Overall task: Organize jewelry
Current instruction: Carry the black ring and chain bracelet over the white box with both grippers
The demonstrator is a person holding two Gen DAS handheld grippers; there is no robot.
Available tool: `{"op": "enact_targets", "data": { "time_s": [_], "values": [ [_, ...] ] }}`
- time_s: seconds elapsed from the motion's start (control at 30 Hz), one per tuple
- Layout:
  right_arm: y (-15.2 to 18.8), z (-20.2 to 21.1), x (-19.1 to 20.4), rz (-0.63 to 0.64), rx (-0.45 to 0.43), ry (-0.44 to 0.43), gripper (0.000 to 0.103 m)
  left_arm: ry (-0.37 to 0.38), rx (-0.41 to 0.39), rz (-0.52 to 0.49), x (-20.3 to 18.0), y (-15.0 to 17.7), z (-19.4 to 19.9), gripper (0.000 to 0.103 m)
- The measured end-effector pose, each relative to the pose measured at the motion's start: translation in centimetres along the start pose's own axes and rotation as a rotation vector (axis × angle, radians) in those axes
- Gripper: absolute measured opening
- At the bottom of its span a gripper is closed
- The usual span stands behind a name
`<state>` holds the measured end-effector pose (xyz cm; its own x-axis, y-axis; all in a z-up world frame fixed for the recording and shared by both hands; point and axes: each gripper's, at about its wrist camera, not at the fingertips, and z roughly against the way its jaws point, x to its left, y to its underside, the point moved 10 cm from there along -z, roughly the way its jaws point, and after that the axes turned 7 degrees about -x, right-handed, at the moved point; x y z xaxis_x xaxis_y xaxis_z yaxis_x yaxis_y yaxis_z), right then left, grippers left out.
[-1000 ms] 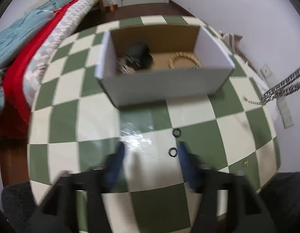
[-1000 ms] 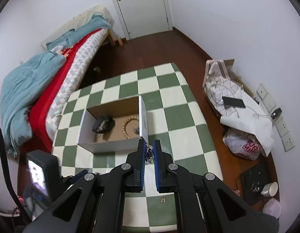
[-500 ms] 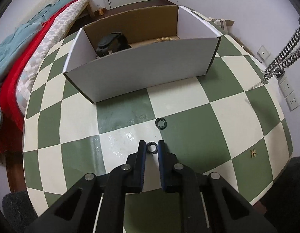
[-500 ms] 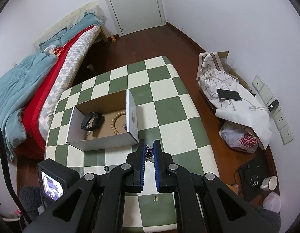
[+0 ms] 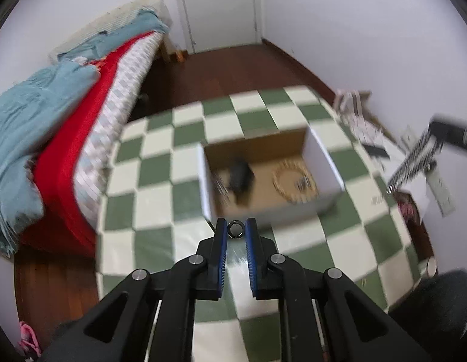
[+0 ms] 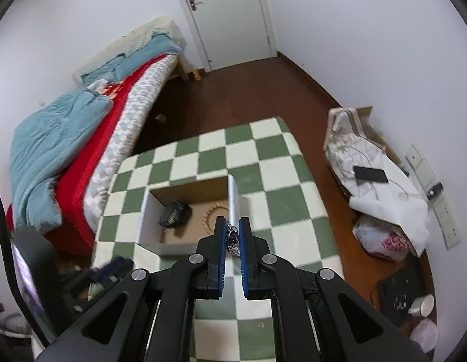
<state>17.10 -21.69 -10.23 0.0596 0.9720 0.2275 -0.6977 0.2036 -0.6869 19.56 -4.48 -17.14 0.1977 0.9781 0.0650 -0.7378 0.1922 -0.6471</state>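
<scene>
Both grippers raised above the green-and-white checkered desk (image 6: 281, 208)

Left gripper (image 5: 235, 230) fingers clench a small black ring (image 5: 235, 228); right gripper (image 6: 232, 235) fingers grasp a silver chain (image 6: 232, 241) near the open cardboard box (image 6: 185, 191).

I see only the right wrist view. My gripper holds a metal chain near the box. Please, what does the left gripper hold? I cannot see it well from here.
Observer: The left gripper is shut on a small black ring, held up between its blue pads.
Operator: Is it above the box or above the table?
Observer: In the left wrist view the ring shows just in front of the near wall of the cardboard box, not over the opening.
Operator: What lies inside, on the right side? My fingers hide it.
Observer: A beaded bracelet lies flat there, in a full loop; the picture is blurred.
</scene>
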Motion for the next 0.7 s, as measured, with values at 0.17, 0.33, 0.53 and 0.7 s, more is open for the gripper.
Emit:
{"op": "enact_targets", "data": {
  "time_s": [0.17,0.33,0.53,0.7],
  "values": [
    [-1.7,-2.0,2.6,0.001,0.032,-0.076,0.008,0.013,-0.009,0.05,2.3,-4.0,-0.4,0.009],
    [-2.0,-5.3,5.2,0.016,0.103,-0.145,0.008,0.11,0.057,0.134,2.7,-5.6,-2.6,0.009],
    [-0.4,-10.1,5.6,-0.004,0.229,-0.159,0.008,0.174,0.177,0.184,2.0,-4.1,-6.5,0.01],
    [1.5,-13.8,4.2,-0.086,0.366,-0.174,0.009,0.181,0.224,0.233,2.1,-3.6,-8.4,0.071]
  ]
}}
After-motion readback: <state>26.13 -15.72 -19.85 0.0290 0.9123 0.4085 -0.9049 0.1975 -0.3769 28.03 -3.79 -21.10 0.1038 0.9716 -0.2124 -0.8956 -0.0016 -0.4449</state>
